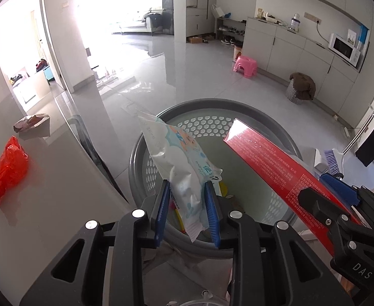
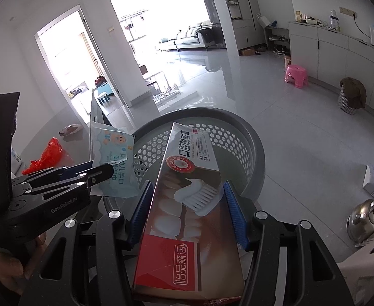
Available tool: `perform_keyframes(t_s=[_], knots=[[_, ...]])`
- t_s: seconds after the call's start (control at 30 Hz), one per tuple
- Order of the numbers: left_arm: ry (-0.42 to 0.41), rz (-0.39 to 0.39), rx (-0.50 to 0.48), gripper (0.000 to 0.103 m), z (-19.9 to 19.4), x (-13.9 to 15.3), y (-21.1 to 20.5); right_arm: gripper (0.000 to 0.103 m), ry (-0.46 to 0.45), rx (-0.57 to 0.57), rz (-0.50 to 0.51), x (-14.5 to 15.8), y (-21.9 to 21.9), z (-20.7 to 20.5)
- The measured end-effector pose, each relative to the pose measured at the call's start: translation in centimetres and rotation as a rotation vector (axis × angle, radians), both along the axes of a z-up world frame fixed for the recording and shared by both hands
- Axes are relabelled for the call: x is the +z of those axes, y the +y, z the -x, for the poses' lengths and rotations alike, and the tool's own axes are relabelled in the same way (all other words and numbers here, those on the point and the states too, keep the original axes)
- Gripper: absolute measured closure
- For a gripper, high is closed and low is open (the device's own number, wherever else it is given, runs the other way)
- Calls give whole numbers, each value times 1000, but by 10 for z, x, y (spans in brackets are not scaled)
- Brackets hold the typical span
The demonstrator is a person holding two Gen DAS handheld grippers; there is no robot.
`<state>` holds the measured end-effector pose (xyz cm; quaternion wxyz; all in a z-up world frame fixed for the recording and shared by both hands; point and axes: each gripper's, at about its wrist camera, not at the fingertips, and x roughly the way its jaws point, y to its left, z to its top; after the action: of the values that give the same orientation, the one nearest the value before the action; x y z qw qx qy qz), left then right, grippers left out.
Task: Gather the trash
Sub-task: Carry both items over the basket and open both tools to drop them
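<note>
Basket (image 1: pixel 146 153): grey plastic, wall pierced in a honeycomb of hexagonal holes, inside floor pale grey-green

Wipes packet (image 1: pixel 184 168): white and silvery film, light-blue cloud shapes, an orange cartoon figure, blue lettering

Toothpaste box (image 2: pixel 187 204): red end panel with white characters, brown-orange middle printed with white teeth and a white brush, pale grey far end with black characters; its side face (image 1: pixel 271 163) red with fine white print

Left gripper (image 1: pixel 187 204) and right gripper (image 2: pixel 187 204): black frames, ribbed blue pads, silver screw heads

Plastic bag (image 1: pixel 5 173) on tabletop: bright red-orange

Stool (image 1: pixel 245 66): pink

Floor (image 1: pixel 187 81): glossy light-grey tile

Far hamper (image 1: pixel 294 94): black-and-white check, brown cloth on top
</note>
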<state>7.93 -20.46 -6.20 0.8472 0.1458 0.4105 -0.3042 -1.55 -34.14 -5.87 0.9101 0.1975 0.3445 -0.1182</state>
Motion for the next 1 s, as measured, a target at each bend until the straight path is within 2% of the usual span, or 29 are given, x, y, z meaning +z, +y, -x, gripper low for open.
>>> perform_keyframes(t_s=[0.13,0.27,0.33,0.4,0.93,1.0], knots=[[-7,2,10,68,0,0,2,48,4,-8,-8,-1,-2,-1],[-18,11,23,43,0,3,5,48,2,-14,-11,0,-3,1],[-24,21,29,41,0,4,9,39,-8,-19,-18,2,-4,1],[-22,21,34,40,0,5,12,35,-19,-27,-11,3,-3,4],[-46,35,69,35,9,11,34,32,-33,-20,-5,8,5,9],[-60,34,81,29,11,14,37,32,-32,-19,-8,7,7,10]])
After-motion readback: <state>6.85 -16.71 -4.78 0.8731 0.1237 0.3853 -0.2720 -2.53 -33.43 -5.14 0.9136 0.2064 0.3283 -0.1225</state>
